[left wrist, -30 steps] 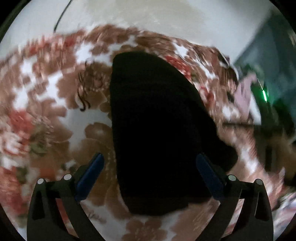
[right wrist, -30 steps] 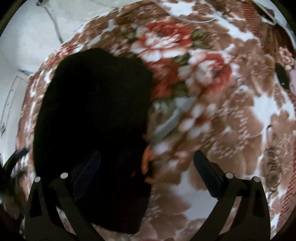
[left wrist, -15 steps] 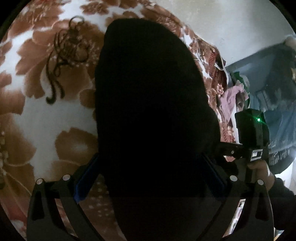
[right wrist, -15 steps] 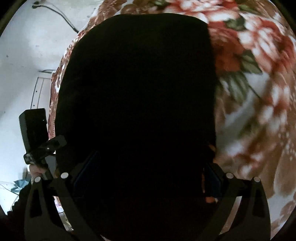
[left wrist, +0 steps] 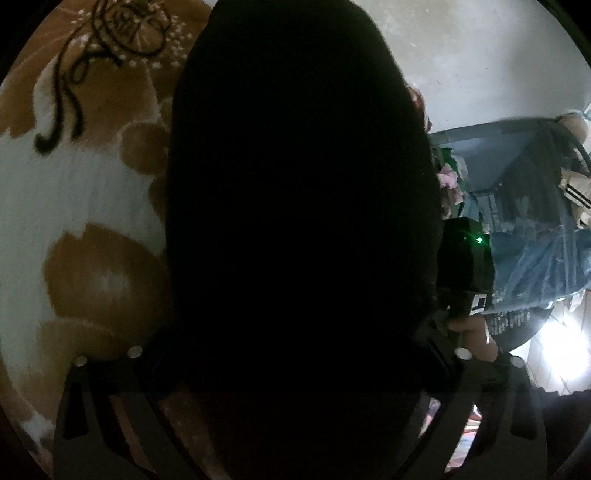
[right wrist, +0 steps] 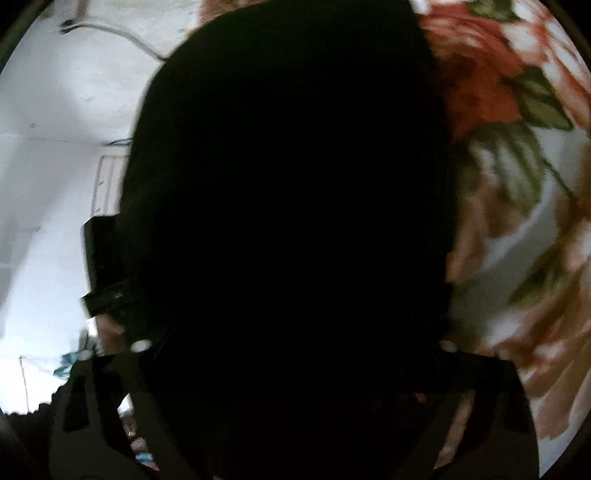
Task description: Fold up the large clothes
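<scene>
A black garment [left wrist: 295,184] lies on a floral blanket [left wrist: 74,184] and fills the middle of both views. My left gripper [left wrist: 299,332] is low over its near edge. The jaws stand wide and are closing, with the black cloth between them; the pads are lost in the dark fabric. My right gripper [right wrist: 299,332] sits the same way on the garment [right wrist: 295,166], its jaws also closing around cloth. Each view shows the other gripper's black body at the garment's side, the right one [left wrist: 465,266] held by a hand [left wrist: 476,336], the left one [right wrist: 103,266] at the left.
The blanket [right wrist: 517,184] with red flowers spreads to the right of the garment. A pale wall [left wrist: 480,55] rises behind the bed. Blue furniture [left wrist: 535,240] and pink cloth [left wrist: 448,181] stand off the bed's right side. A cable [right wrist: 110,29] runs along the white wall.
Both grippers have sunk toward the bed and moved in over the garment's near edge, which now fills each view. The jaws have narrowed a little around the cloth.
</scene>
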A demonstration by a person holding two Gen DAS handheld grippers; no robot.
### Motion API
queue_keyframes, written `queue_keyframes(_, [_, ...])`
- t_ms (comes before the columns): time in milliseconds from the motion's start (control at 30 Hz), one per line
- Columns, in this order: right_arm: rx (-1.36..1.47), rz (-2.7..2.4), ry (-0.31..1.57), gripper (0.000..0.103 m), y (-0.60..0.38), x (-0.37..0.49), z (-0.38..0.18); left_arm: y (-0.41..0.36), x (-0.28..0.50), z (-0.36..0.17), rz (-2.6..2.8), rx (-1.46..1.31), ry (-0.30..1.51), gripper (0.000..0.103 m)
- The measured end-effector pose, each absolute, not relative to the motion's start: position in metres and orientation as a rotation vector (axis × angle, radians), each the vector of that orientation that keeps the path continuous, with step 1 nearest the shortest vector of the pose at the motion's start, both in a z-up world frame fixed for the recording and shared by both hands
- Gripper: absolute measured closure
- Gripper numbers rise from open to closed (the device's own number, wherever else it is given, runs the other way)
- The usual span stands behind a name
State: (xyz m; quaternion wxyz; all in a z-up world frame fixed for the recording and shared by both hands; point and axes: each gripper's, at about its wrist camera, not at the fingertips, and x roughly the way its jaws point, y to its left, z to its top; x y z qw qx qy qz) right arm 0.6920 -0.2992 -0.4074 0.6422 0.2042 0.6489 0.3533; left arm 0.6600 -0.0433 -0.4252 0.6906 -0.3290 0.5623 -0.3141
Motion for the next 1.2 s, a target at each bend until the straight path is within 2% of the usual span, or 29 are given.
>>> queue_keyframes(67, [0.486, 0.845, 1.469, 0.04, -0.295, 0.69, -0.4, -0.043, 0.655, -0.418, -0.724, -0.74, 1.236, 0.017])
queue_keyframes(100, [0.492, 0.86, 1.463, 0.042, -0.293, 0.691, -0.399, -0.044, 0.653, -0.416, -0.729, -0.745, 1.226, 0.017])
queue_keyframes(333, [0.642, 0.907, 1.471, 0.044, -0.288, 0.707, -0.442, -0.044, 0.658, -0.45, -0.693, -0.872, 1.2, 0.018])
queue_keyframes(400, [0.633, 0.921, 1.467, 0.049, -0.287, 0.706, -0.441, -0.046, 0.655, -0.447, -0.698, -0.879, 1.209, 0.029])
queue_keyframes(467, [0.664, 0.959, 1.462, 0.064, -0.288, 0.703, -0.435, -0.041, 0.649, -0.435, -0.715, -0.866, 1.199, 0.036])
queue_keyframes(533, [0.643, 0.991, 1.449, 0.067, -0.283, 0.7, -0.426, -0.048, 0.644, -0.414, -0.731, -0.807, 1.193, 0.038])
queue_keyframes(1000, [0.758, 1.045, 1.253, 0.068, -0.304, 0.641, -0.334, -0.11, 0.606, -0.279, -0.856, -0.668, 1.118, 0.039])
queue_keyframes(1200, [0.851, 1.023, 1.142, 0.068, -0.36, 0.595, -0.291, -0.147, 0.578, -0.215, -0.928, -0.541, 1.126, 0.039])
